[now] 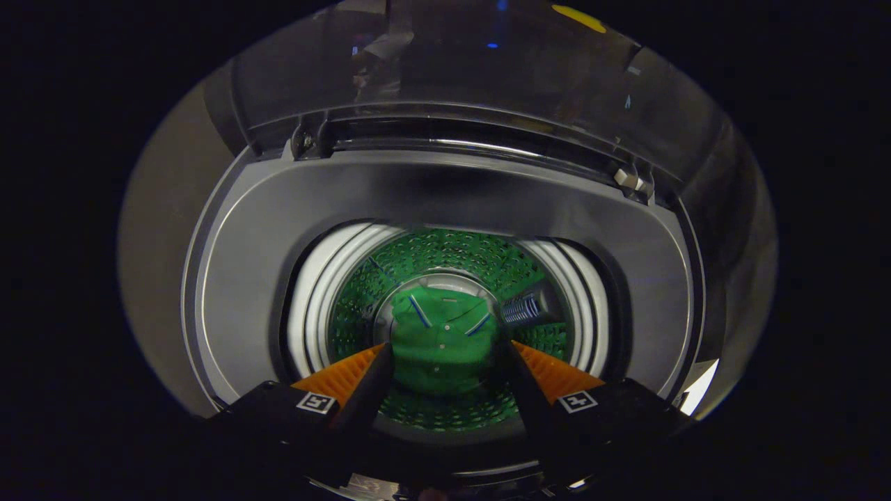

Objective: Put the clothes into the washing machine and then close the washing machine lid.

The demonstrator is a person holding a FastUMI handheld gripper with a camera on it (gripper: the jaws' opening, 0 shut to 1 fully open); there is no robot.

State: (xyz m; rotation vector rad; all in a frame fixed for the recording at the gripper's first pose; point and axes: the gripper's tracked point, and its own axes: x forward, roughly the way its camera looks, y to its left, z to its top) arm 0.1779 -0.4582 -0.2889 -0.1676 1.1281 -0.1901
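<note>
We're looking straight down into the top-loading washing machine (445,202), gripper (445,351) poised over the drum opening.

Gripper fingers are spread apart, nothing clamped between them. Each fingertip (381,353) sits just over the near part of the drum mouth.

Green garment (440,341) lies at the bottom of the drum (362,292), bunched on the central floor plate. We see it in the gap between the two fingers and well below them, no contact. It has a collar or placket with small buttons and a couple of blue stripes near the top.

Drum wall is perforated and reads green in this light; we can't tell whether that's its real colour or tint from the cloth. A grey ribbed block (529,307) sits on the drum wall just right of the garment.

Lid (452,62) is up, standing behind the opening; it's see-through and carries reflections we can't make out. Hinge hardware (632,181) shows at its right end.

Hard to judge:
- Near edge of the garment is covered by the finger bodies, so its full outline is unclear.
- We can't say if there's one piece of clothing or more.
- Near rim of the machine is cut off behind the gripper body.
- Surroundings outside the machine are too dark to read.
</note>
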